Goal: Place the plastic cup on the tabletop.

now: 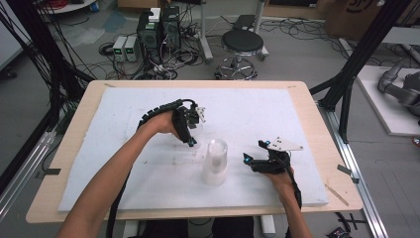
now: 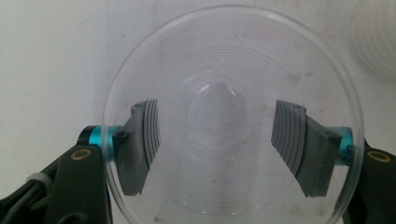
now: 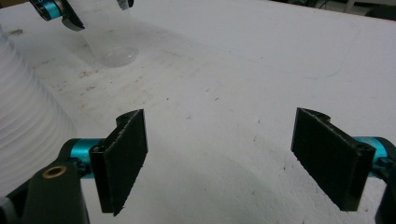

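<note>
The left gripper (image 1: 192, 130) is grasping a single clear cup (image 2: 232, 116), empty, upright over the white pad (image 1: 148, 163). At four o'clock from it, a stack of clear cups (image 1: 216, 162) is standing near the pad's middle. The right gripper (image 1: 257, 159) is waiting released at the stack's three o'clock.
</note>
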`<state>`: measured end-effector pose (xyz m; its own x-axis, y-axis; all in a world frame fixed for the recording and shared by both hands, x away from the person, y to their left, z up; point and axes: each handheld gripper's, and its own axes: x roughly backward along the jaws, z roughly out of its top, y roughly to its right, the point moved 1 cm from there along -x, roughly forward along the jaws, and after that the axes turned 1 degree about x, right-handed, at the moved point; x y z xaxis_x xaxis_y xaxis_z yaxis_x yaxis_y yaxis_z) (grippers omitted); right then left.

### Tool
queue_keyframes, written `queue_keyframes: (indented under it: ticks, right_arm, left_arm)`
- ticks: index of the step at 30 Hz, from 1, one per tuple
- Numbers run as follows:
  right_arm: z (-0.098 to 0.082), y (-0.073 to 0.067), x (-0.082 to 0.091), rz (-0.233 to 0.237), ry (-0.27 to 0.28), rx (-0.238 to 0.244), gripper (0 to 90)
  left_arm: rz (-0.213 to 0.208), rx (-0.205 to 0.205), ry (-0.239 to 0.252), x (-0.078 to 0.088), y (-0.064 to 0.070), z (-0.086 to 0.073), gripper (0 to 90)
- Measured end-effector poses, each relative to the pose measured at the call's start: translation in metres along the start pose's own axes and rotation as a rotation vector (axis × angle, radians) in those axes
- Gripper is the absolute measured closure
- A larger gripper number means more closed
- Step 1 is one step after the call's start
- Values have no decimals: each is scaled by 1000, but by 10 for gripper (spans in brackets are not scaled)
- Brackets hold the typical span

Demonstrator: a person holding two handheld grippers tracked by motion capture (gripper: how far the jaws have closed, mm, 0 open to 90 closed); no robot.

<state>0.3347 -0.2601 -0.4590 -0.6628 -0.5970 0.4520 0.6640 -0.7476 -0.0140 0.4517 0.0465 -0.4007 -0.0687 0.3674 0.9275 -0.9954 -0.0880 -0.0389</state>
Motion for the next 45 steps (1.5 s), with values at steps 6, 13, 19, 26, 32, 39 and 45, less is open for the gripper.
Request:
queue_keyframes:
  ticks: [6, 13, 19, 26, 32, 39, 45]
  right_arm:
    - [0, 0, 0, -6, -2, 4, 187]
    - [0, 0, -1, -9, -4, -1, 187]
    - [0, 0, 0, -7, -2, 0, 187]
    - [0, 1, 1, -3, 13, -4, 187]
    - [-1, 2, 2, 4, 29, -15, 187]
    - [-1, 2, 3, 1, 40, -15, 187]
    - [-2, 0, 6, -13, 60, -2, 187]
  left_arm:
    - [20, 20, 35, -4, 0, -2, 247]
    - [34, 89, 111, -10, -1, -13, 76]
    - [17, 144, 196, -5, 1, -27, 54]
    - [81, 206, 322, 20, 25, -78, 55]
    - [222, 353, 540, 41, 68, -142, 55]
    - [355, 506, 661, 39, 114, -197, 55]
    - [446, 608, 728, 22, 135, -226, 55]
